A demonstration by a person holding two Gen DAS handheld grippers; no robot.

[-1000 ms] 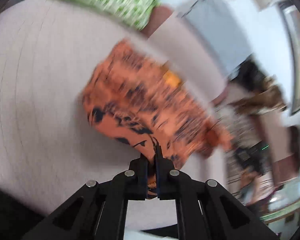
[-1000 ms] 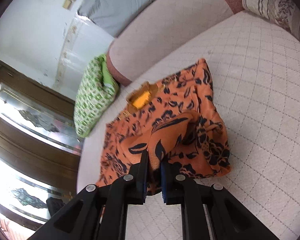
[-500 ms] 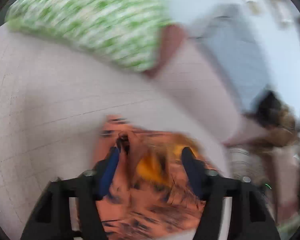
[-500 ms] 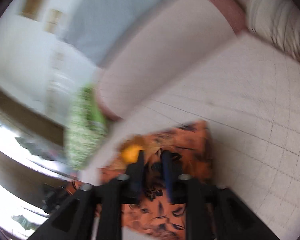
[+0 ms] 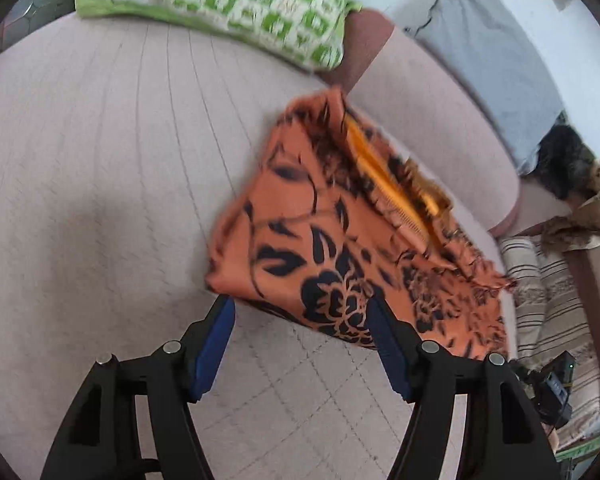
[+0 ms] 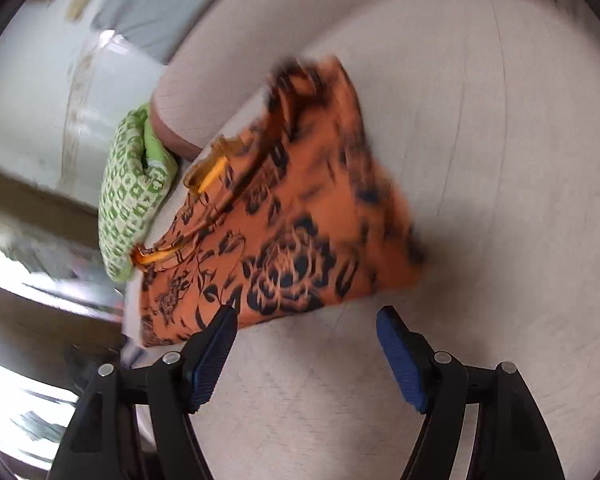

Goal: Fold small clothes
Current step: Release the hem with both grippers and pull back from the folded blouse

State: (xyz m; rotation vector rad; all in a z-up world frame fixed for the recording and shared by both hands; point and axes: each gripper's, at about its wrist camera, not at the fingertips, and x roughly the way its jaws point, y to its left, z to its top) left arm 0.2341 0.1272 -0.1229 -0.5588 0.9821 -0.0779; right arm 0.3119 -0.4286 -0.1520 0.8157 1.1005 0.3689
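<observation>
1. I'm holding the left gripper [image 5: 300, 312] wide apart, gripping nothing; the garment [image 5: 340, 240] is lying just ahead of its tips, one tip overlapping the near edge in view.
2. Right gripper [image 6: 306, 322] is also gaping wide and empty, with the same cloth just beyond its tips.
3. Garment is sitting doubled over on the sofa seat [image 5: 100, 160], so I judge that fold as set.
4. Green cushion [image 5: 220, 4] is lying far ahead, clear of the work.

pale quilted sofa [image 5: 100, 168], green cushion [image 5: 220, 4], white wall [image 6: 32, 60].
</observation>
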